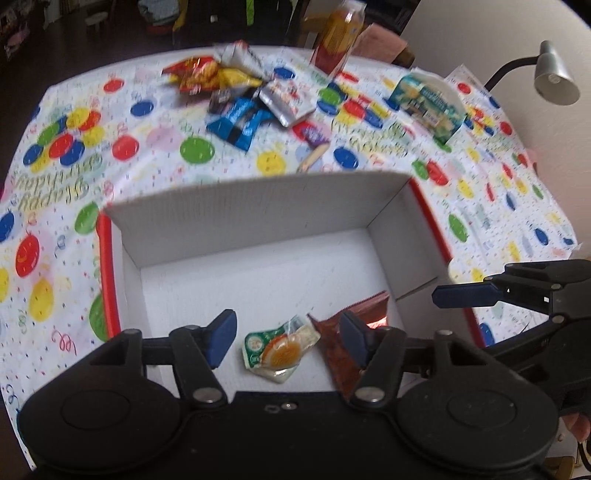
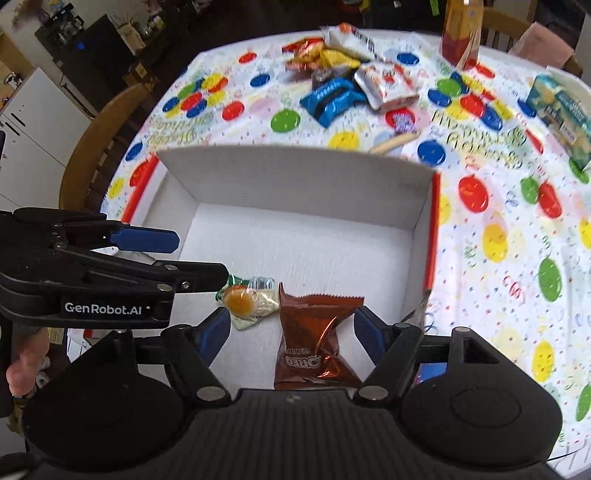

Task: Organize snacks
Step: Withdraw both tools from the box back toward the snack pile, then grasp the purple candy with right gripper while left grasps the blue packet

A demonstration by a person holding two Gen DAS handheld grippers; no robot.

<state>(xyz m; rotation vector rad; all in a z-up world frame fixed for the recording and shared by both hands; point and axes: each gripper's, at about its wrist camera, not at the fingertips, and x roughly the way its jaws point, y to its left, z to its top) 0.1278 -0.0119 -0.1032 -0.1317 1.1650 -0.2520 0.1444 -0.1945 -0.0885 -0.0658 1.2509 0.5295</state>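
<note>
**Two snacks in the box, both claws spread above them**

Nearest the cameras, the left gripper hangs over the near end of the white cardboard box with red outer edges, its blue-padded fingers spread wide and holding nothing. Between them, on the box floor, lies a small clear-and-green jelly cup with an orange centre. Just beside it, to the right, lies a brown foil Oreo packet, crinkled and flat on the floor. The right gripper is above that packet, its fingers also well apart and not touching it. From the right wrist view the left gripper reaches in from the left, its tip near the jelly cup.

The rest of the box floor is bare white. The box rests on a round table covered by a white birthday tablecloth with coloured balloons.

Beyond the box lies a loose pile of snack packets, among them a blue wrapper and red-and-yellow bags. Farther right stands a teal carton, and at the far edge a tall orange-and-red bag. A grey desk lamp sits off to the right.
</note>
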